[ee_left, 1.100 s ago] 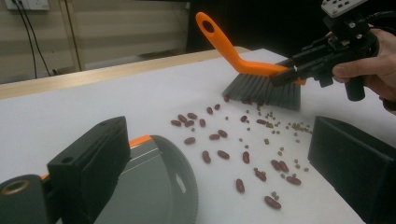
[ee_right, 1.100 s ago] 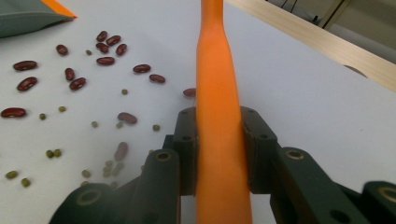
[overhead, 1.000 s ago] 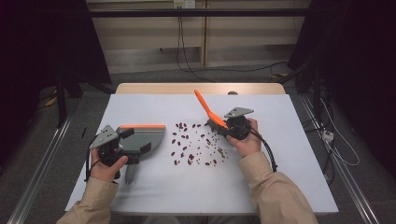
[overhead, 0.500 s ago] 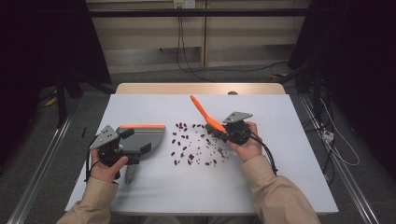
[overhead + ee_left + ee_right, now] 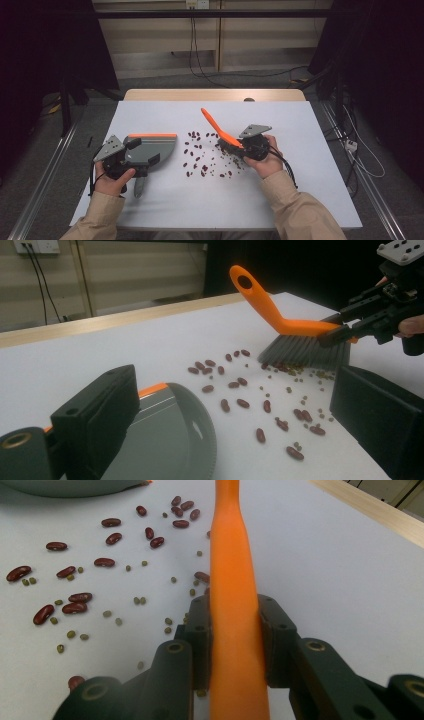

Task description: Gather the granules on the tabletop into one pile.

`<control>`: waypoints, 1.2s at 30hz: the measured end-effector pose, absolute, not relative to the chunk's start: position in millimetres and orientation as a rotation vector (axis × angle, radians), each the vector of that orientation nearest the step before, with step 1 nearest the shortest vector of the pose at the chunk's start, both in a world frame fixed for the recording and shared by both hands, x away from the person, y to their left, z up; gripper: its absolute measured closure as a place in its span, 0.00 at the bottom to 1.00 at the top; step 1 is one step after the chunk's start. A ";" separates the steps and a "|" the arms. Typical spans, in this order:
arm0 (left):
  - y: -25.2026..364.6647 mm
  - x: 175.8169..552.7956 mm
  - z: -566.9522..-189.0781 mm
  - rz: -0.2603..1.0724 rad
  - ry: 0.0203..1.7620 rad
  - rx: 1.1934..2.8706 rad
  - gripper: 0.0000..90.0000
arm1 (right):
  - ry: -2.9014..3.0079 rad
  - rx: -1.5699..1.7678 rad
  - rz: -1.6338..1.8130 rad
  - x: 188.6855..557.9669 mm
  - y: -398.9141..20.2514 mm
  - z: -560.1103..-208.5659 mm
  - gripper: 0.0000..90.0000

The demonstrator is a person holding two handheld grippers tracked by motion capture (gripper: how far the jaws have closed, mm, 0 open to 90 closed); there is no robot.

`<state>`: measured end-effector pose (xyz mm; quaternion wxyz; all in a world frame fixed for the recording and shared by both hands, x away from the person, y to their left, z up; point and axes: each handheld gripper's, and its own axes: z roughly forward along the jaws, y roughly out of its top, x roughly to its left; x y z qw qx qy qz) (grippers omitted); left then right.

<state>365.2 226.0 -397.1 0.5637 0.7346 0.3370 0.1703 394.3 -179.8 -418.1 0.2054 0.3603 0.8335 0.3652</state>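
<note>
Dozens of beans (image 5: 202, 159) lie loose on tabletop (image 5: 310, 190); right tool (image 5: 248, 145) clenches brush (image 5: 300, 337), left tool (image 5: 131, 159) clamps dustpan (image 5: 152, 147); hard sweep risks scattering beans past pan

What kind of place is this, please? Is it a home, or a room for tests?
Probably a test or recording room, not a home: a plain white table stands alone, black curtains hang at both sides, and loose cables run across the bare floor behind it.

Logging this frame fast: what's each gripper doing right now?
Left gripper: shut on the dustpan.
Right gripper: shut on the brush.
</note>
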 end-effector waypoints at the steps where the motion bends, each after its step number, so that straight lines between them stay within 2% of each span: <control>1: 226.2 365.2 -397.3 0.401 0.794 1.729 0.06 | 2.328 1.008 1.024 393.8 -180.0 -417.7 0.79; 9: 225.5 365.2 -397.6 0.401 0.795 1.730 0.06 | 2.262 1.032 1.128 396.1 -190.3 -405.4 0.79; 16: 224.7 366.0 -398.3 0.393 0.801 1.728 0.06 | 2.197 1.041 1.160 428.1 -200.6 -400.1 0.79; 30: 227.4 365.0 -400.8 0.394 0.822 1.735 0.06 | 2.230 0.965 1.134 498.0 -171.1 -421.3 0.79; 36: 231.2 364.1 -401.7 0.393 0.838 1.726 0.06 | 2.317 0.875 1.135 499.0 -156.9 -430.0 0.79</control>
